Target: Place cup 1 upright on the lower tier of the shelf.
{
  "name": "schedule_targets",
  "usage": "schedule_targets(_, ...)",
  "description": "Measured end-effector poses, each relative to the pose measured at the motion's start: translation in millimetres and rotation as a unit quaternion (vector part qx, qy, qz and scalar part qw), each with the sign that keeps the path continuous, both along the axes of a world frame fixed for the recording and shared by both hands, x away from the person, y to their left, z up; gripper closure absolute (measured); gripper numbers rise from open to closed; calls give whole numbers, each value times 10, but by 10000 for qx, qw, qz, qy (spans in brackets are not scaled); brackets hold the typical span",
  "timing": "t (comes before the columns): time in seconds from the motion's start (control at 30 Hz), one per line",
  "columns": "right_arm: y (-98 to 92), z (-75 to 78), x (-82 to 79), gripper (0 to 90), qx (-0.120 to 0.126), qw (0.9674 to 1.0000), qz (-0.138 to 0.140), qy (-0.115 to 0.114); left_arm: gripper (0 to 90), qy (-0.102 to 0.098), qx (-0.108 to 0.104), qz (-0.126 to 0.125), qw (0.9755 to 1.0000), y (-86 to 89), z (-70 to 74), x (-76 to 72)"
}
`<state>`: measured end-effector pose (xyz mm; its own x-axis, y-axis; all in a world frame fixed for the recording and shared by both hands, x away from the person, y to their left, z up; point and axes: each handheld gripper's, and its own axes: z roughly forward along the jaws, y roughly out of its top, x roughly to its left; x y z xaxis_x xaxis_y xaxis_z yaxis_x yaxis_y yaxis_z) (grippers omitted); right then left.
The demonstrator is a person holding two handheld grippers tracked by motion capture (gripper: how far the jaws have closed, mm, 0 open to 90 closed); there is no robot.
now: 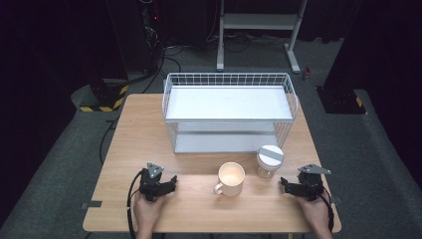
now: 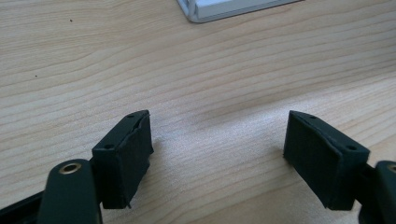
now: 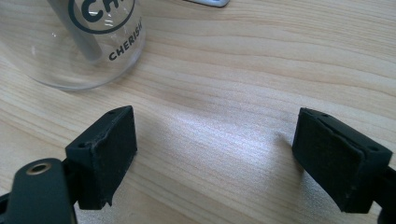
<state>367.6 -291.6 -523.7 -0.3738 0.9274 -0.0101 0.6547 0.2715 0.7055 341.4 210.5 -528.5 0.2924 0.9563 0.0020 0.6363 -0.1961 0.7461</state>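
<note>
Resting low at the near edge of the wooden table (image 1: 139, 134), both grippers sit well apart from each other, one in each of the person's hands. Left gripper (image 1: 171, 180) is at the near left, jaws spread, nothing between them; the left gripper view shows bare wood grain between the two black pads (image 2: 126, 154) and a white corner of the rack's base (image 2: 219, 9) at the top edge. Right gripper (image 1: 283, 183) is at the near right, jaws likewise spread and empty; the right gripper view has plain tabletop between the jaws.

Cream mug (image 1: 230, 179) stands upright between the two grippers, near the table's middle front, handle toward the near left, touched by neither. Clear glass jar (image 1: 269, 161) with a grey-striped white lid stands just right of the mug and a little behind it, near the right gripper but apart from it. In the right gripper view the jar (image 3: 79, 42) sits at upper left beyond the left jaw (dark lettering on the glass reads "CHERISH", rest cut off).

White wire rack (image 1: 229, 112) with two shelves stands at the far half of the table, behind the mug and jar.
</note>
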Motion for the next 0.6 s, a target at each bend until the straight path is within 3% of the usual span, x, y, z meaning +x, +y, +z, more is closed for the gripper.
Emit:
schedule_targets(0.43, -24, 5, -48, 143, 126, 9999, -7, -24, 238, 6, 5, -5, 10000, 2, 1, 1)
schedule_targets(0.6, -32, 14, -90, 147, 149, 9997, -31, -189, 238, 9, 2, -1, 10000, 1, 2, 0)
